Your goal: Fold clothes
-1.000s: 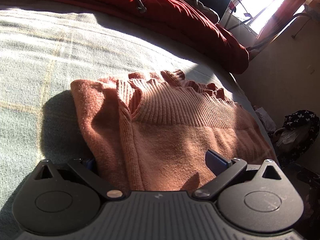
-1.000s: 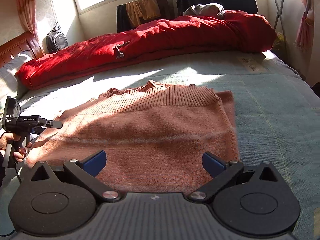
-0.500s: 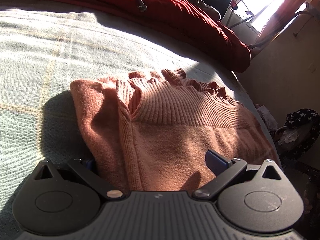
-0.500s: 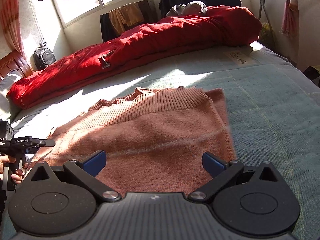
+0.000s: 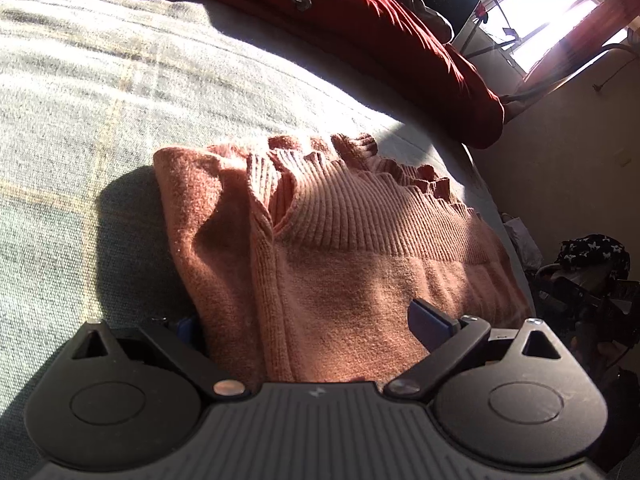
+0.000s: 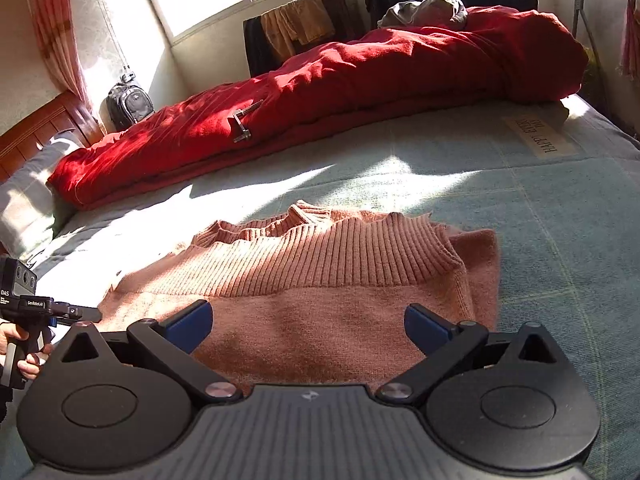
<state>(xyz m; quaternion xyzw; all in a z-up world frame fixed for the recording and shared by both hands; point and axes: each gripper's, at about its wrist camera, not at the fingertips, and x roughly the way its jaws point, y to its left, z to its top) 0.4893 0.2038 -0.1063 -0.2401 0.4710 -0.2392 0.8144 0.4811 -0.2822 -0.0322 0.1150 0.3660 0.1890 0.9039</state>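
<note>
A: Left wrist view first, nearest thing out. What do you see?

B: Left gripper point(image 5: 308, 326) with its jaws spread wide, and the pink sweater point(image 5: 340, 264) bunched between them. The blue pad on one finger is mostly buried behind a thick fold of knit; the other pad lies on top of the fabric. Whether it is squeezing anything, I cannot tell, but the jaws stand apart.

A: And the sweater itself?

B: Folded over on the bed point(image 5: 80, 128), ribbed hem uppermost and wavy along its far edge. Sun falls across it, and it throws a dark shadow onto the grey-green blanket beside it. Beyond it lies a red quilt point(image 5: 400, 32), rolled along the far side of the bed, then a bright window.

A: Right wrist view, same order.

B: Right gripper point(image 6: 308, 322) is also wide open, both blue pads clear, poised over the near edge of the sweater point(image 6: 320, 280) and holding nothing. At the frame's left edge a hand point(image 6: 18, 354) grips the handle of the other gripper point(image 6: 52, 308), which points at the sweater's side. Past the sweater is bare blanket, then the red quilt point(image 6: 360, 88) with a small metal piece point(image 6: 244, 124) on it, a backpack point(image 6: 128, 102) by the wall, and clothes hanging at the window.
</note>
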